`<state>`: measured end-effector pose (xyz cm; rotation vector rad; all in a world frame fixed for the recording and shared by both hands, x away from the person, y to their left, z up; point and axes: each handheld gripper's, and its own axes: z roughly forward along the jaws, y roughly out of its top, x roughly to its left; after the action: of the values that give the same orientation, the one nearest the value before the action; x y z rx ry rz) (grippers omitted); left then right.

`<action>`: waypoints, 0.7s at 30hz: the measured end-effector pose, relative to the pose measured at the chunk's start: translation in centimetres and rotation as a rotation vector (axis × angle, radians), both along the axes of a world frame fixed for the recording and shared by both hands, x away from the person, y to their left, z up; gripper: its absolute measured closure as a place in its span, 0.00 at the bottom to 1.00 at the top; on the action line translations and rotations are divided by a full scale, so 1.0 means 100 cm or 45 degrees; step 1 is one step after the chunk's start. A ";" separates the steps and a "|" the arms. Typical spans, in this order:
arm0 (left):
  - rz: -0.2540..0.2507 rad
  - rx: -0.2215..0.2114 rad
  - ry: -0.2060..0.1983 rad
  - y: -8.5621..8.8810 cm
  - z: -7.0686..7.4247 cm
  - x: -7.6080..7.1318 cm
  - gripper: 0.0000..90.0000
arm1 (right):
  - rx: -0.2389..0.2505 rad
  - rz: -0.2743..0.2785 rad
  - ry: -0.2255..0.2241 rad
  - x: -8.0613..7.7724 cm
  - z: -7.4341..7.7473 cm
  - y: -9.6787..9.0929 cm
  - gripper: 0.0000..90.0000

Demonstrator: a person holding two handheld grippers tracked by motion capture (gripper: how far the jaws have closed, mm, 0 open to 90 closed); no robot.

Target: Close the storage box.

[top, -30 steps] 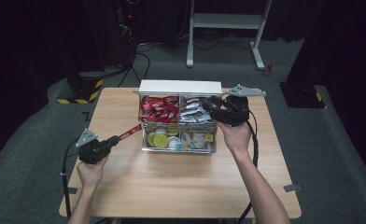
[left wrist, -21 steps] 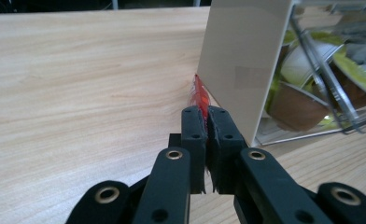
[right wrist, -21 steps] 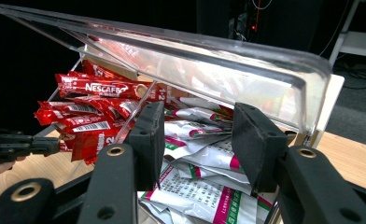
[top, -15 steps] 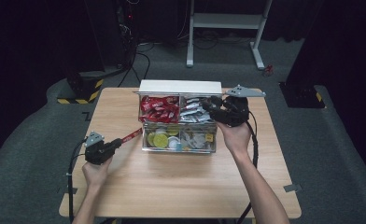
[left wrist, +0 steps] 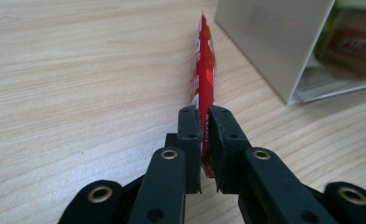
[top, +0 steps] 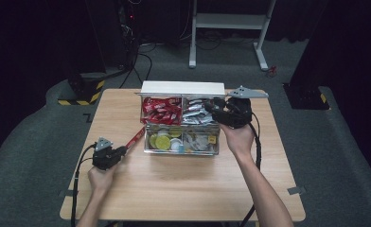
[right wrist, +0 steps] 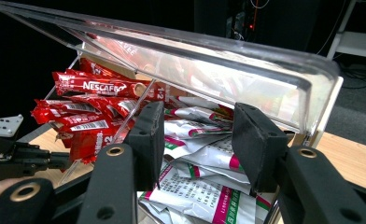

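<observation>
On the light wooden table [top: 183, 189] we see a clear plastic compartment box [top: 181, 150] with its lid [right wrist: 228, 70] raised. Its far-left compartment is packed with red coffee stick sachets [top: 161, 109], the far-right one holds white and green sachets [top: 195, 116], and the near compartments hold round yellow-green capsules [top: 161, 141] and small mixed packets [top: 200, 141]. The box's left wall stands just beside our left gripper's [left wrist: 204, 140] path.

That left gripper [top: 122, 150] has a single red stick sachet [left wrist: 204, 79] edge-up between its jaws; they have just eased apart a little, yet the pads still sit against the sachet. The sachet slants from the gripper toward the box's left corner, low over the table.

Our right gripper [top: 211, 108] rests over the far-right compartment, jaws partly apart with nothing between them.
</observation>
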<state>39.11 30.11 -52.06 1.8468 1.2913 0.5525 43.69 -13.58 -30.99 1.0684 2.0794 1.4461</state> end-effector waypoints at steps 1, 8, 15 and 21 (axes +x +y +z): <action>0.001 0.005 0.004 0.000 -0.001 0.000 0.92 | -0.001 0.000 -0.002 0.000 0.000 0.000 0.60; 0.008 0.037 0.032 -0.001 -0.006 0.002 0.86 | 0.001 -0.001 -0.005 -0.001 0.000 0.000 0.60; 0.027 0.058 0.056 -0.003 -0.007 0.002 0.69 | -0.006 -0.005 -0.023 -0.004 0.000 -0.003 0.60; 0.038 0.139 0.051 -0.009 -0.007 0.002 0.54 | -0.009 -0.006 -0.027 -0.007 -0.001 -0.006 0.59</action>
<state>39.26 29.22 -52.75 1.9394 1.3399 0.6157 42.94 -14.17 -31.05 1.0499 2.0651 1.4403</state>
